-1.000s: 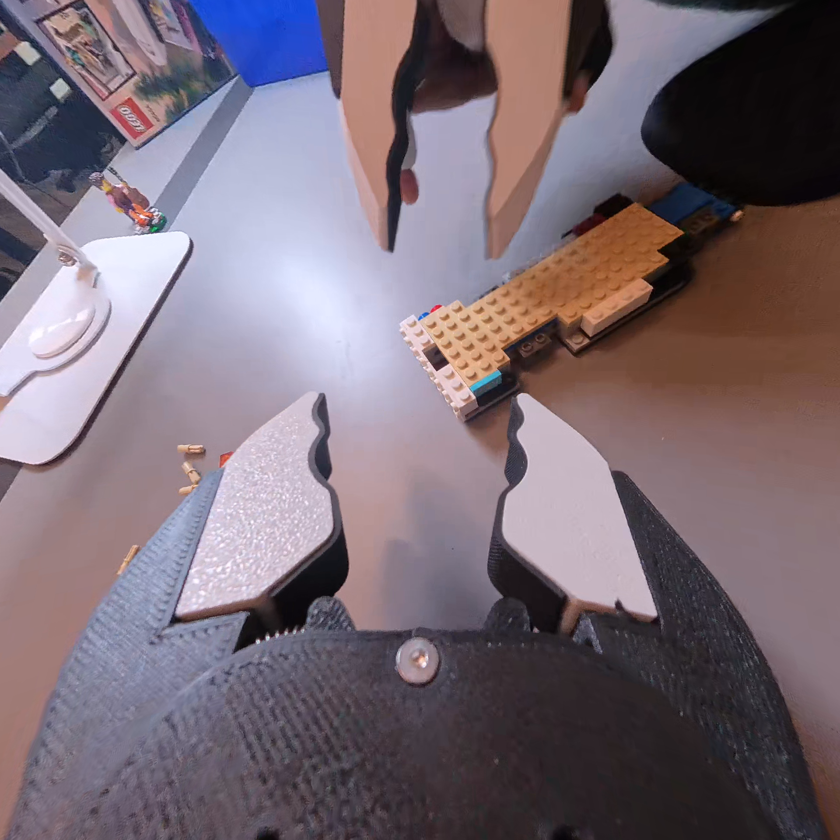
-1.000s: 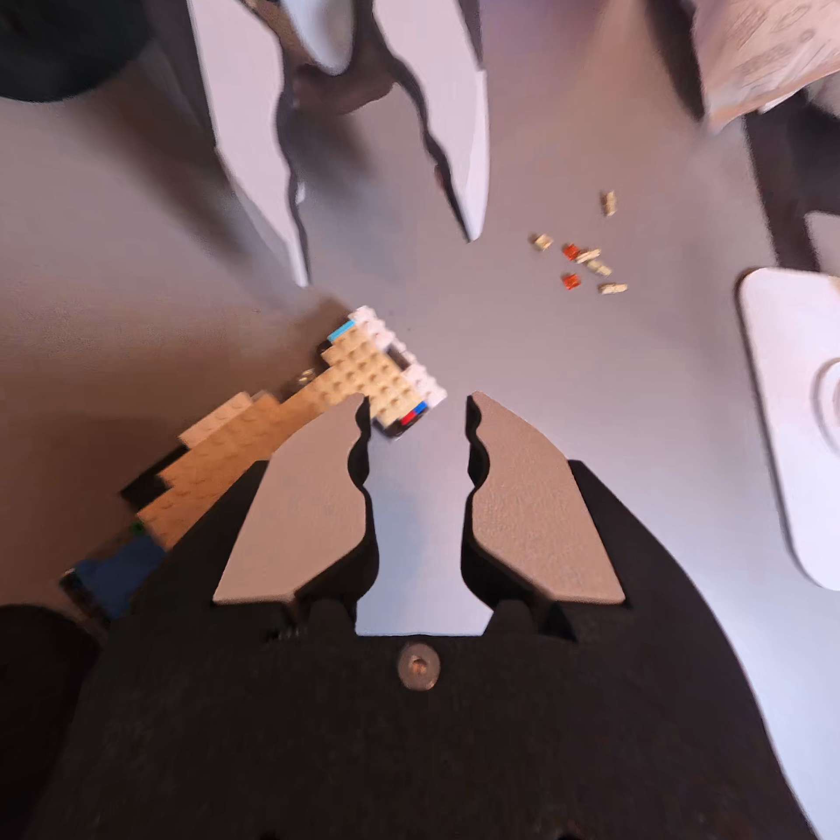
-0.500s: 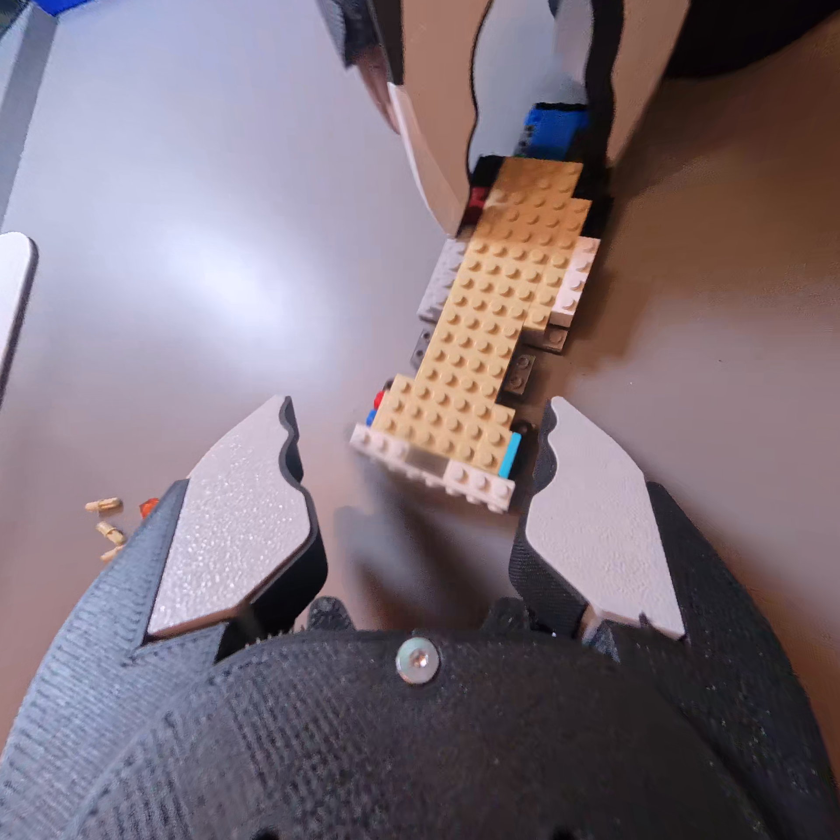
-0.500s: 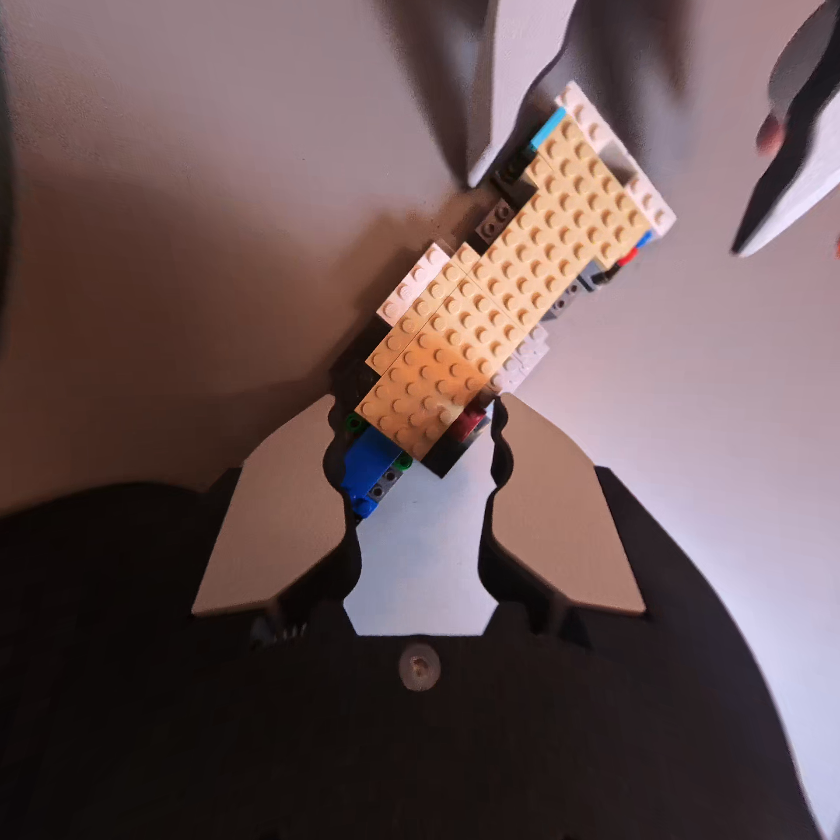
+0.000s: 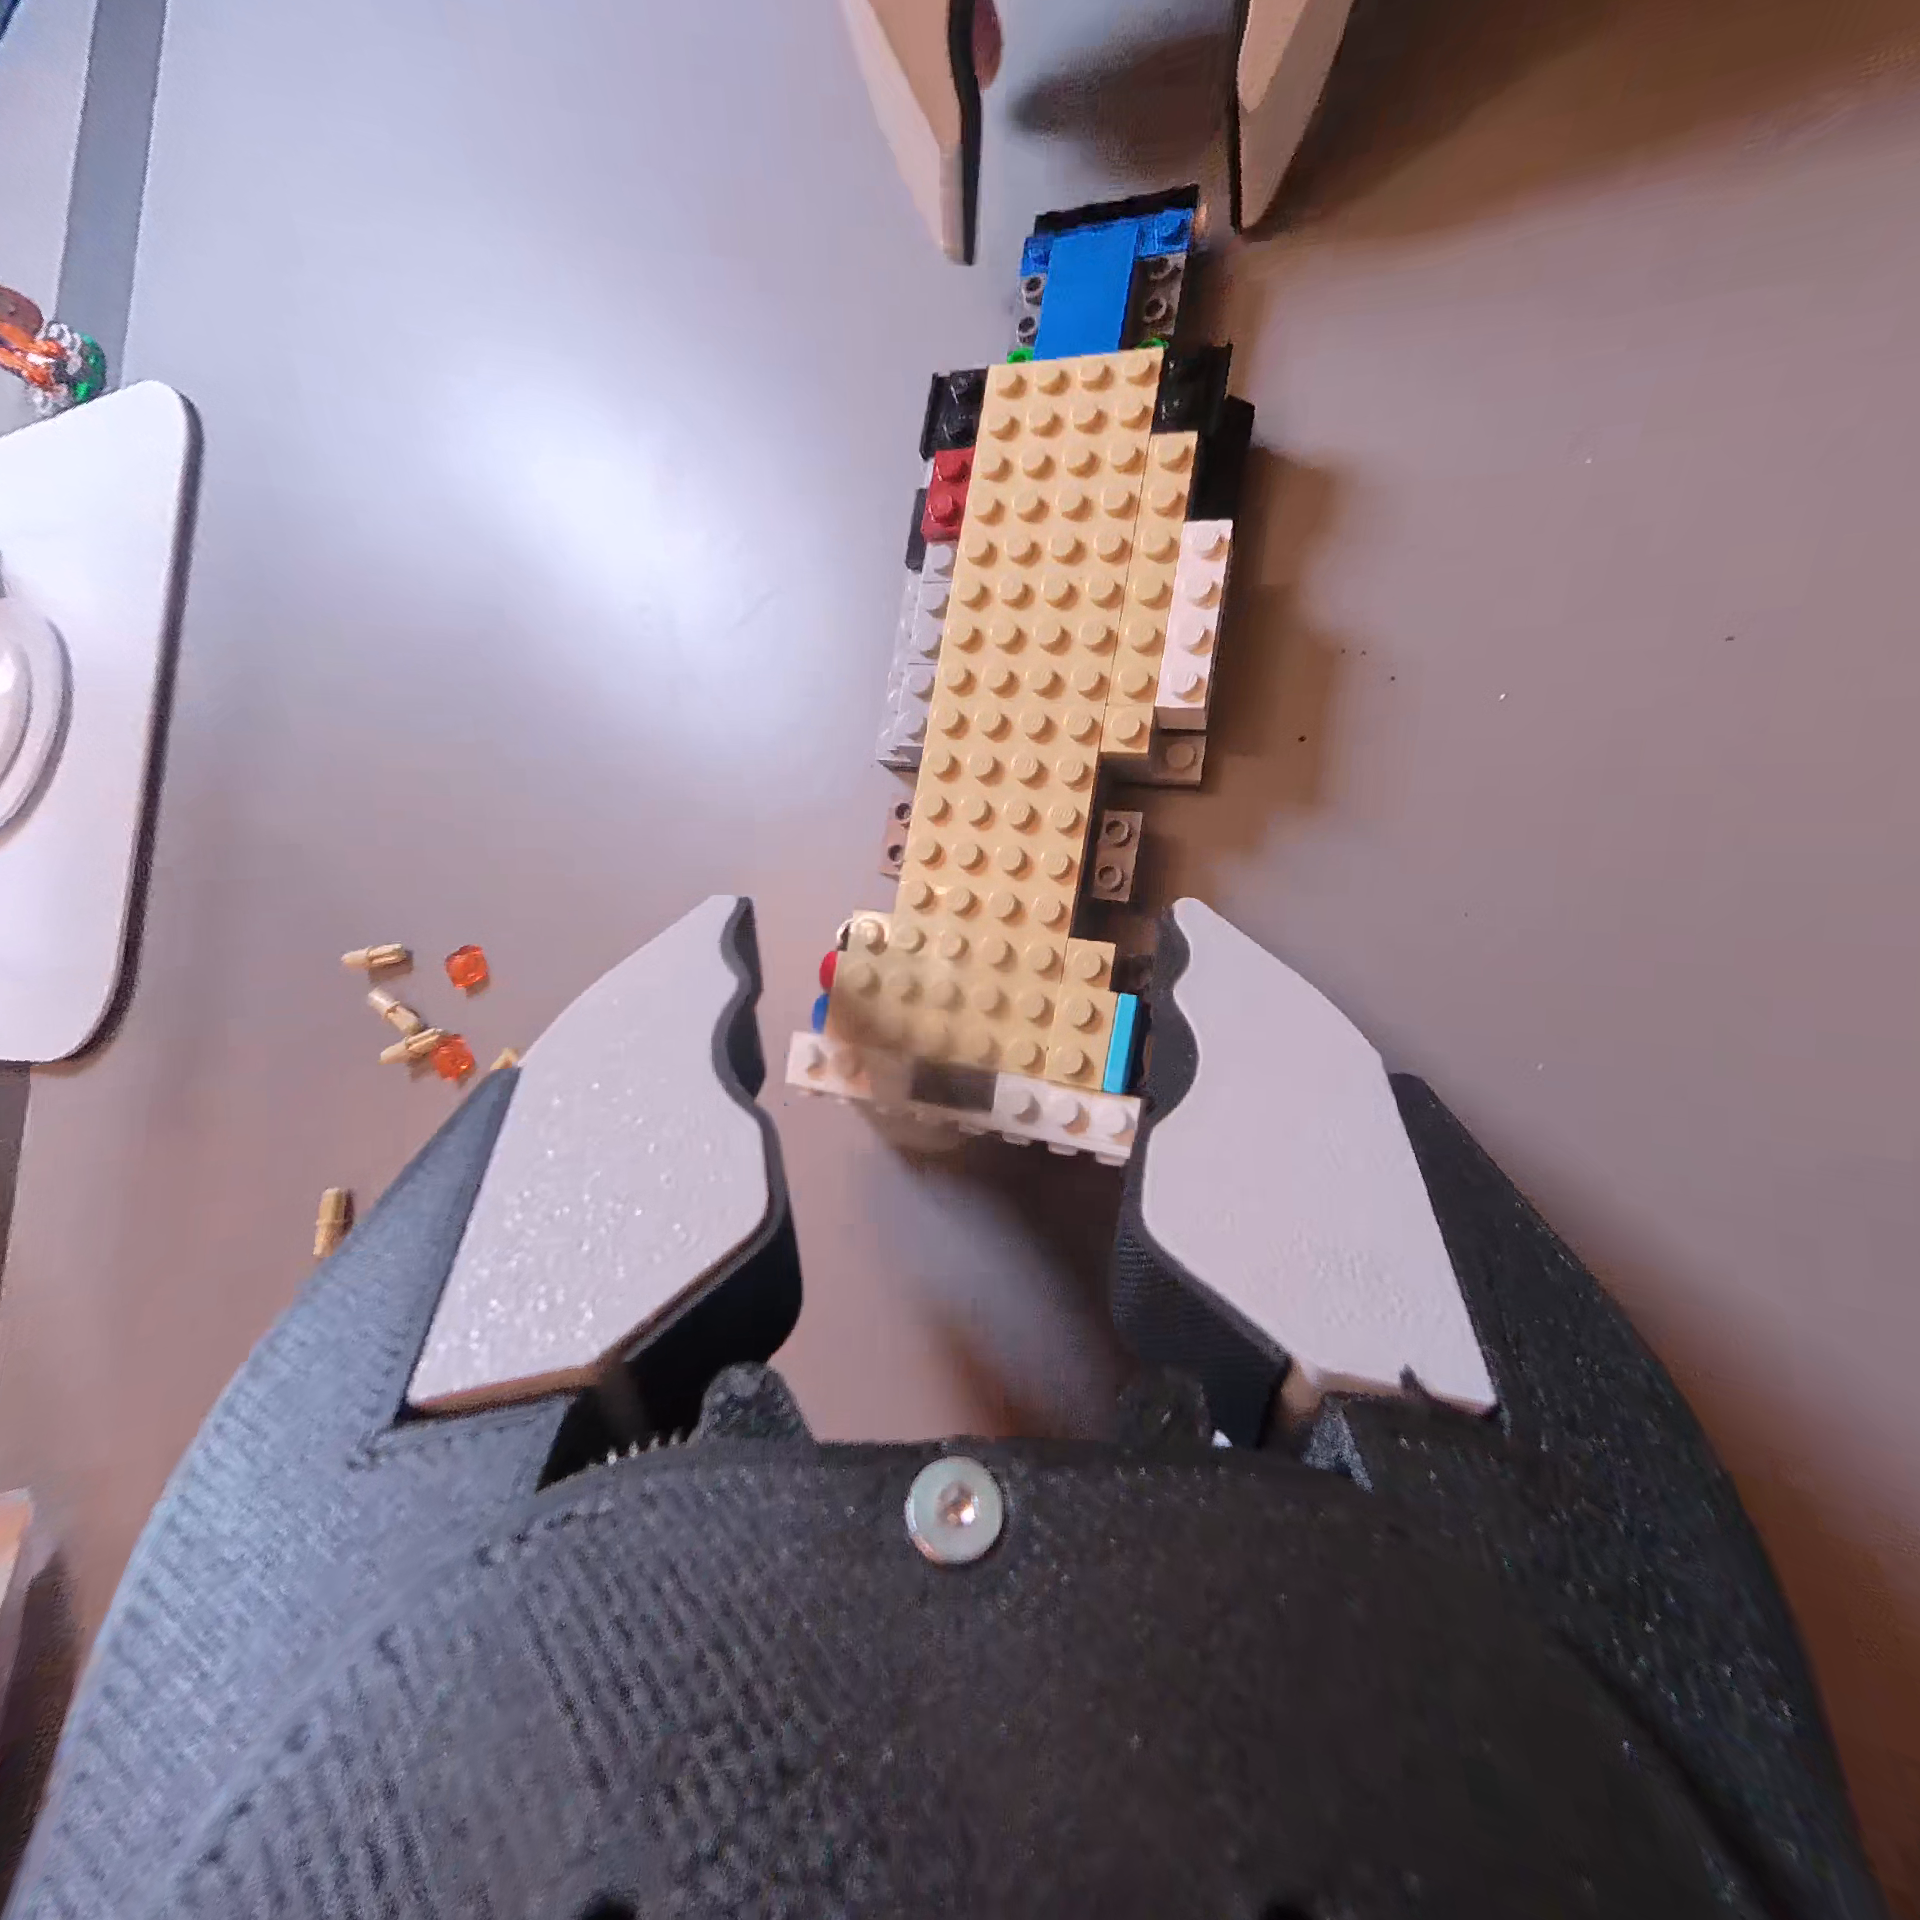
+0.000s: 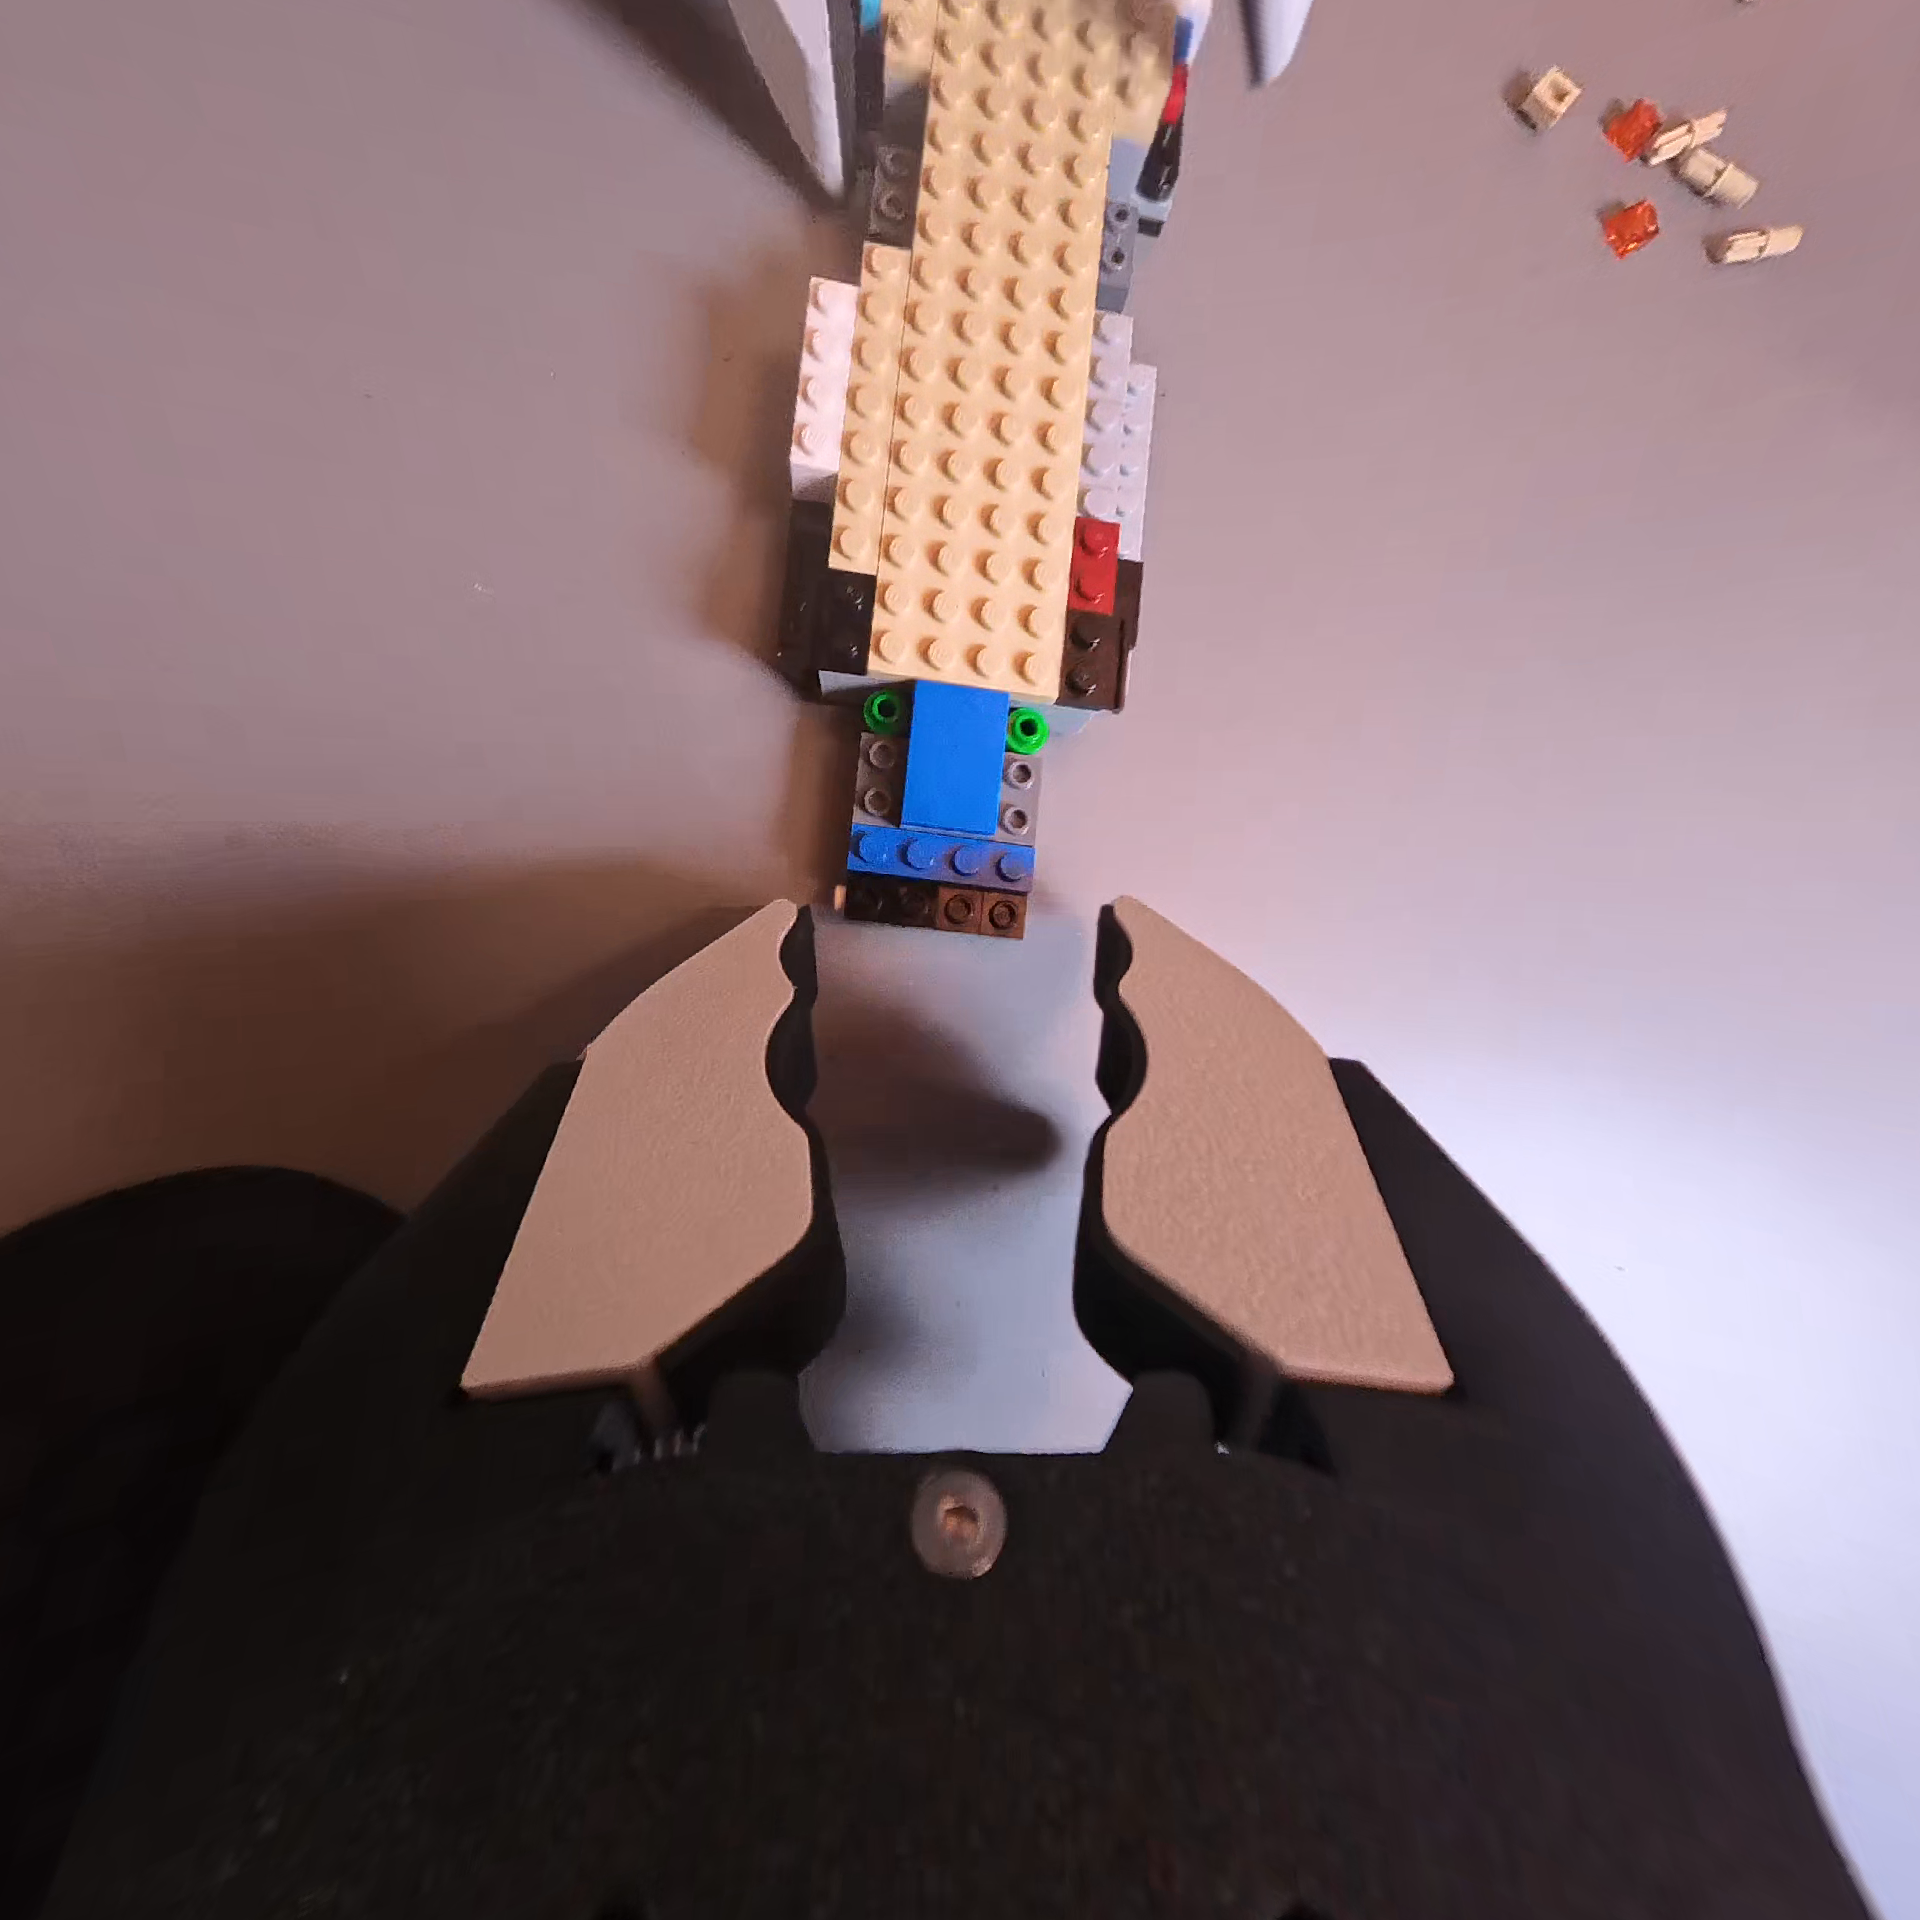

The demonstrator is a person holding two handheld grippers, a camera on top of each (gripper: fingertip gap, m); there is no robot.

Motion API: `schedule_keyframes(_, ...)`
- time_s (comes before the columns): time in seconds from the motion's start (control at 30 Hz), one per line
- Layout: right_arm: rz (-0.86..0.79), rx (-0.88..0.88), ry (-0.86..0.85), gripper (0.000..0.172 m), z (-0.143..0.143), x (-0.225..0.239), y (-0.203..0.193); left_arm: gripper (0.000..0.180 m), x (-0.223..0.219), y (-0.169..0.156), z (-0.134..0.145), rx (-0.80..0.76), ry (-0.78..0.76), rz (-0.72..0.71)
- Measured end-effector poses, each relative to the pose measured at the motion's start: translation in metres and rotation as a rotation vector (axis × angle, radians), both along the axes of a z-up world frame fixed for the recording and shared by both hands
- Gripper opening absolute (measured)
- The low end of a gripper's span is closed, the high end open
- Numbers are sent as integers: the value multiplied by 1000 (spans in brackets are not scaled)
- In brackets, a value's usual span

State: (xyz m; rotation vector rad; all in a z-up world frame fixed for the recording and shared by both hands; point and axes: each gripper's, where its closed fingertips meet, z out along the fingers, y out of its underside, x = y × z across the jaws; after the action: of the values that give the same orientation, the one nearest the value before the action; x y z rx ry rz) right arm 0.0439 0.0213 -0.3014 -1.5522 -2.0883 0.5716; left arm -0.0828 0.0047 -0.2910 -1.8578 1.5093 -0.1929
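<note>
A long brick assembly with a tan studded top lies flat on the grey table. My left gripper is open with the assembly's white-edged near end between its fingers. The right finger is close against the light-blue side, and a small gap shows at the left finger. My right gripper is open and empty, its fingertips just short of the assembly's blue and black end. Each gripper shows at the top of the other view: the right, the left.
Several small tan pins and orange clear studs lie loose left of my left gripper; they also show in the right wrist view. A white lamp base stands at the left, with a small toy figure behind it. The grippers' ends are close to 15 cm from one another. The small toy figure is about equally far from each gripper, around 35 cm.
The assembly has turned to lie in line between the two grippers. My left gripper opened wide, moved around the near end and narrowed. My right gripper drew back from the blue end.
</note>
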Motion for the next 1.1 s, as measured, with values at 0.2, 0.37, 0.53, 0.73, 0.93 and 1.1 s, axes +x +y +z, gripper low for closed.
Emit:
schedule_keyframes(0.2,36,-46,11,47,1,-10,-4,82,9,-2,1,-74,67,-47)
schedule_keyframes(0.37,50,-75,22,33,5,-17,-5,68,21,3,-8,-151,205,-127)
schedule_keyframes(0.53,21,-97,77,33,8,-14,-3,52,31,2,-12,-242,169,-152)
schedule_keyframes(0.73,14,-140,87,32,10,-17,-5,45,31,-1,-12,-245,167,-133)
schedule_keyframes(0.93,11,-111,61,27,12,-17,-5,45,31,0,-12,-216,163,-123)
schedule_keyframes(1.1,10,-110,34,17,11,-18,-5,55,29,2,-11,-232,176,-119)
